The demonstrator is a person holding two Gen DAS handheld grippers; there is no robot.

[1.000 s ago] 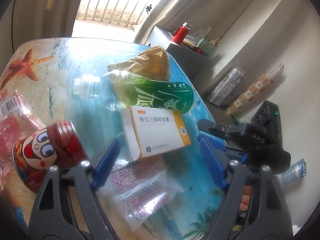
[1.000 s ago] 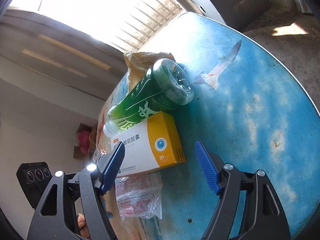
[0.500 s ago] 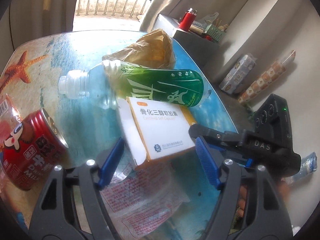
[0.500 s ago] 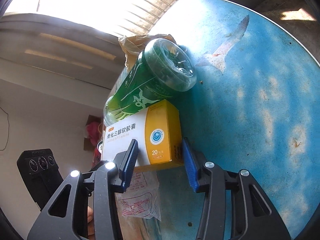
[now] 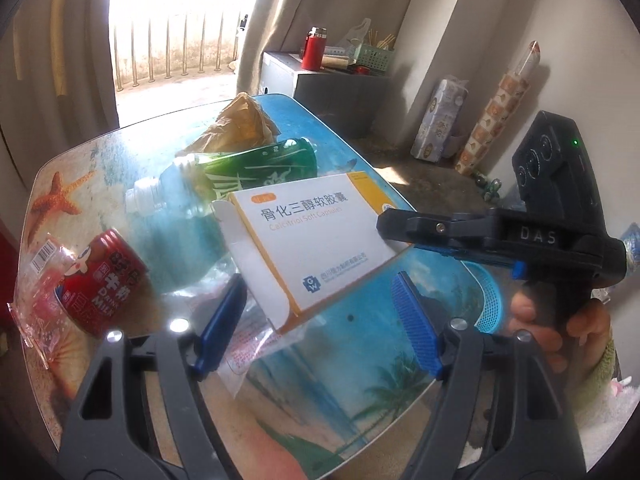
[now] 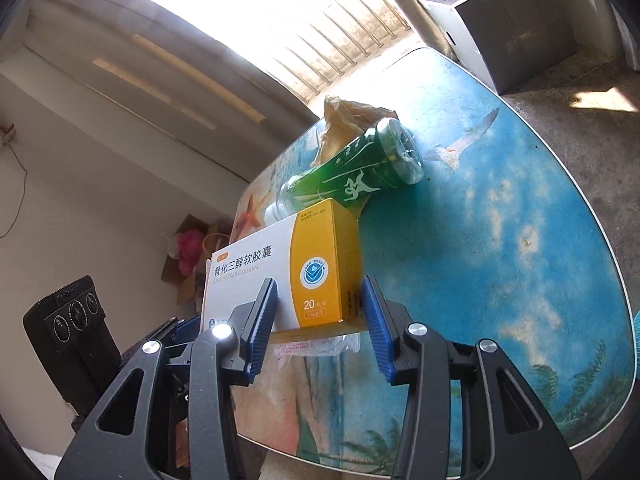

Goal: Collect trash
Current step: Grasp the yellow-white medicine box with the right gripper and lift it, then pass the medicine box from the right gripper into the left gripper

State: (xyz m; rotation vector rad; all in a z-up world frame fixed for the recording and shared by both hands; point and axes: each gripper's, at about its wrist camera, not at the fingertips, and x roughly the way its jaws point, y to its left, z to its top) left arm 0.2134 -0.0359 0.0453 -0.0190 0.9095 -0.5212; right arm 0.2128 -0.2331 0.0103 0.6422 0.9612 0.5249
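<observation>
Indoors, beach-print table [image 6: 500, 240], sunlit balcony railing [image 5: 176, 52], right hand-held gripper [image 6: 320, 320] clamping medicine box [image 6: 280, 272], left hand-held gripper [image 5: 316, 324] empty, spread

The right gripper [image 6: 320, 320] was clamped on the yellow end of the medicine box [image 6: 280, 272], one blue pad flat against each side, and held it tilted up clear of the table. Seen from the left wrist, its black body reached in from three o'clock, gripped by a bare hand [image 5: 560, 320] at about four o'clock with a green cuff at the wrist. The left gripper [image 5: 320, 328] stood at six o'clock, its blue fingers [image 5: 416, 332] spread wide with nothing pressed between them.
</observation>
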